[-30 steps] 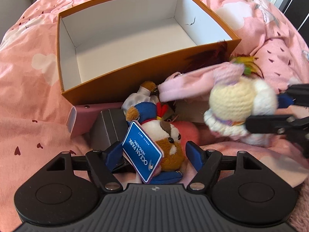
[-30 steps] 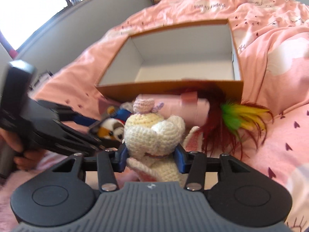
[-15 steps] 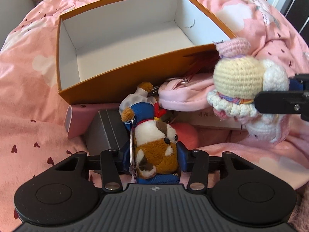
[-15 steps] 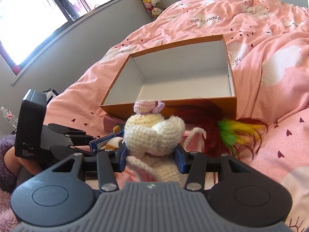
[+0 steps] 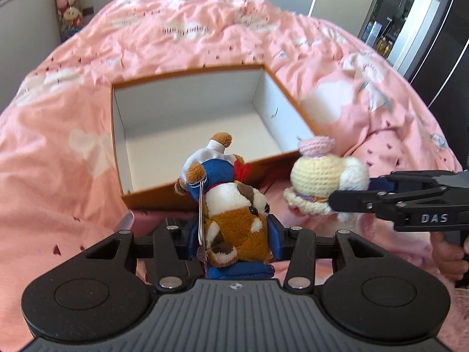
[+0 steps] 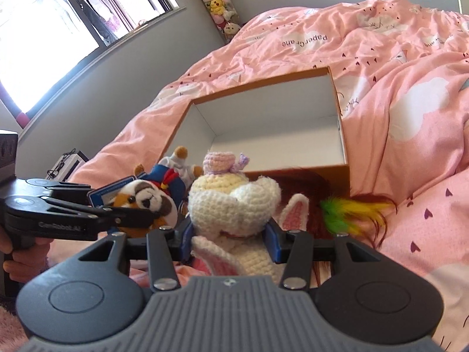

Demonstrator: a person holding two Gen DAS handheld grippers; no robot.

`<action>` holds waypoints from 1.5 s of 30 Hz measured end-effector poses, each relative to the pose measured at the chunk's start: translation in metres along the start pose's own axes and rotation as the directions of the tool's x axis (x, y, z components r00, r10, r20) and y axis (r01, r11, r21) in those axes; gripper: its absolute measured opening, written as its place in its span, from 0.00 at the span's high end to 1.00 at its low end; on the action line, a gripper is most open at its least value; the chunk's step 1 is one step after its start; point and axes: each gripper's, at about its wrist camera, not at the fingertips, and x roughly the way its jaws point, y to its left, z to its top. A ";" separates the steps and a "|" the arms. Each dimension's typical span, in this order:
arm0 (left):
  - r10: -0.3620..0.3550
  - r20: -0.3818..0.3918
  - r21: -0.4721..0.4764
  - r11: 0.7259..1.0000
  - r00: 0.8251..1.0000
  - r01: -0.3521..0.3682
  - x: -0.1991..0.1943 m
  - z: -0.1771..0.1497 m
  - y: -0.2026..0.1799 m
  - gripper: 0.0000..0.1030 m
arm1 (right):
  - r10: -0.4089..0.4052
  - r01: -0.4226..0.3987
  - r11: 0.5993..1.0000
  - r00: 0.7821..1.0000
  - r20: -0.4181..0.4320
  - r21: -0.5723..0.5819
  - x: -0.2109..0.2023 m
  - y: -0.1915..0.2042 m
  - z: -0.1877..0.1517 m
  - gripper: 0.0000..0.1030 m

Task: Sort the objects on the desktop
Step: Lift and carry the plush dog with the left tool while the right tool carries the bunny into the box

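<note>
My left gripper (image 5: 234,242) is shut on a brown-and-white plush animal in a blue sailor suit (image 5: 231,205) and holds it up in front of the open orange box (image 5: 205,193). My right gripper (image 6: 230,242) is shut on a cream crocheted doll with a pink hat (image 6: 231,202), lifted beside it. The doll also shows in the left wrist view (image 5: 319,182), and the plush in the right wrist view (image 6: 146,202). The box (image 6: 343,152) has a white inside with nothing in it.
A feather toy with green, yellow and dark red feathers (image 6: 348,214) lies by the box's near right corner on the pink duvet (image 5: 58,161). A pink case edge (image 5: 126,220) shows below the box. Plush toys hang in the room's corner (image 6: 219,3).
Both grippers have lifted their toys off the pile on the bed, up to about the box rim. The left gripper closed on the plush during the earlier frames.
</note>
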 end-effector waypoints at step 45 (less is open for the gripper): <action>0.231 -0.145 0.111 0.970 0.962 -0.216 0.129 0.058 0.067 0.48 | 0.164 -0.001 0.852 0.950 -0.266 0.524 0.222 -0.054 0.079 0.50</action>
